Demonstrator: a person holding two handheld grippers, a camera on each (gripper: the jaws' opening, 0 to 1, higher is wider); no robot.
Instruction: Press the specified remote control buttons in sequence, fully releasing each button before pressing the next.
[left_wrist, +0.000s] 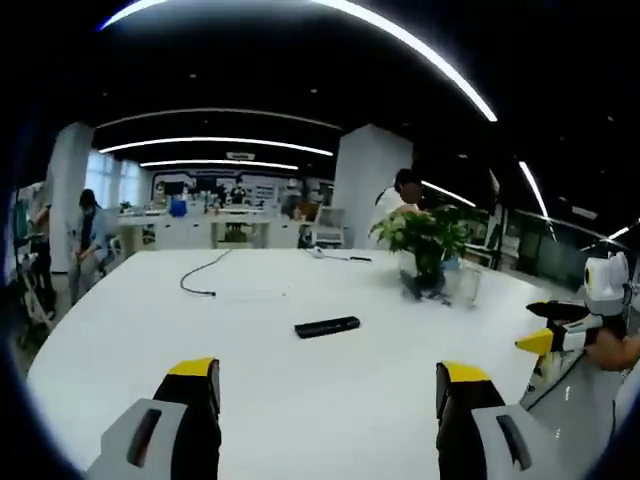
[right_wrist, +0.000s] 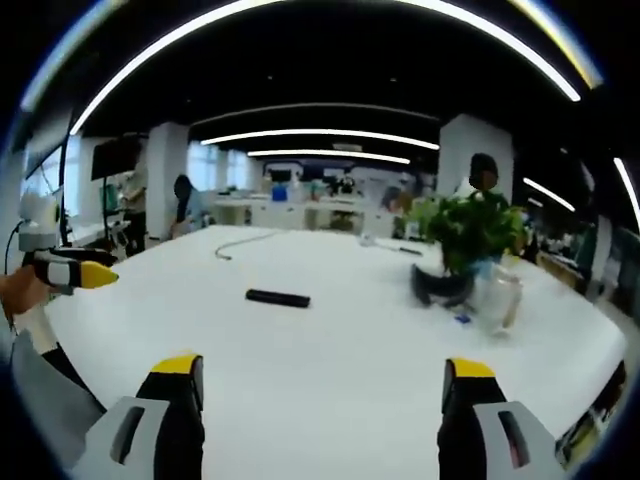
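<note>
A slim black remote control (left_wrist: 327, 326) lies flat on the white table (left_wrist: 130, 330), a little beyond the middle. My left gripper (left_wrist: 328, 378) stands open just short of it, with nothing between its yellow-tipped jaws. From the right gripper view the remote control (right_wrist: 278, 298) lies ahead and slightly left. My right gripper (right_wrist: 323, 385) is open and empty, well back from it. The right gripper (left_wrist: 541, 326) also enters the left gripper view at the table's right edge, held by a hand. The left gripper (right_wrist: 84, 268) enters the right gripper view at the far left.
A potted green plant (left_wrist: 428, 238) and a clear glass container (left_wrist: 466, 285) stand at the back right of the table. A dark cable (left_wrist: 203, 275) trails across the far left. Beyond the table are desks, white pillars and several people.
</note>
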